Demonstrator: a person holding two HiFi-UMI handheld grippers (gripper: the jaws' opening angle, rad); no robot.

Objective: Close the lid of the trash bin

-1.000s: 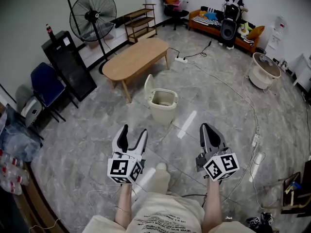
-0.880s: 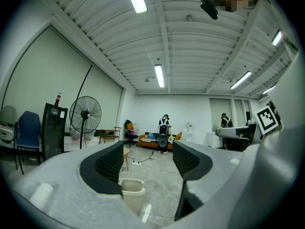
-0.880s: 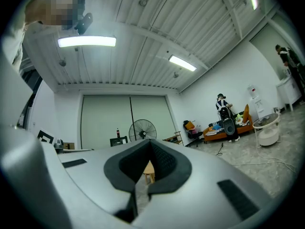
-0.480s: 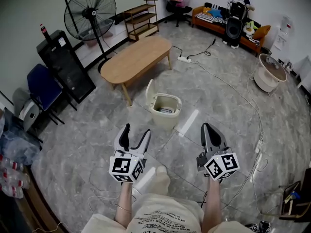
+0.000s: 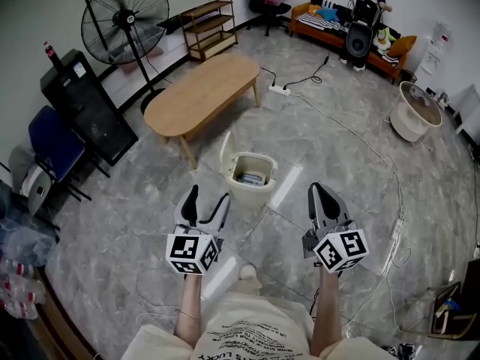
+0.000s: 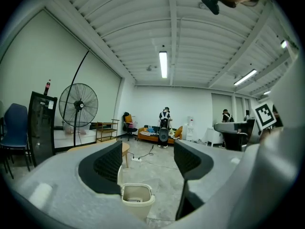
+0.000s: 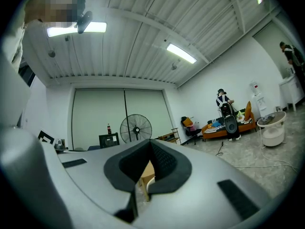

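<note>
A cream trash bin (image 5: 252, 178) stands on the grey floor with its lid (image 5: 225, 151) upright on the left rim and some rubbish inside. My left gripper (image 5: 208, 199) is open and empty, a short way in front of the bin and slightly left. The left gripper view shows the bin (image 6: 137, 198) low between the wide-apart jaws of the gripper (image 6: 147, 148). My right gripper (image 5: 319, 195) is to the bin's right and nearer me, shut with nothing in it. In the right gripper view its jaws (image 7: 150, 143) meet at the tips, and a sliver of the bin (image 7: 152, 182) shows below them.
An oval wooden table (image 5: 199, 96) stands just behind the bin. Left of it are a floor fan (image 5: 124, 22), a black cabinet (image 5: 86, 103) and a blue chair (image 5: 54, 145). Cables (image 5: 390, 223) trail over the floor at the right, near a round white tub (image 5: 411, 111).
Both grippers have moved forward over the floor towards the bin, which now lies much closer to them. The left jaws have spread a little wider.
</note>
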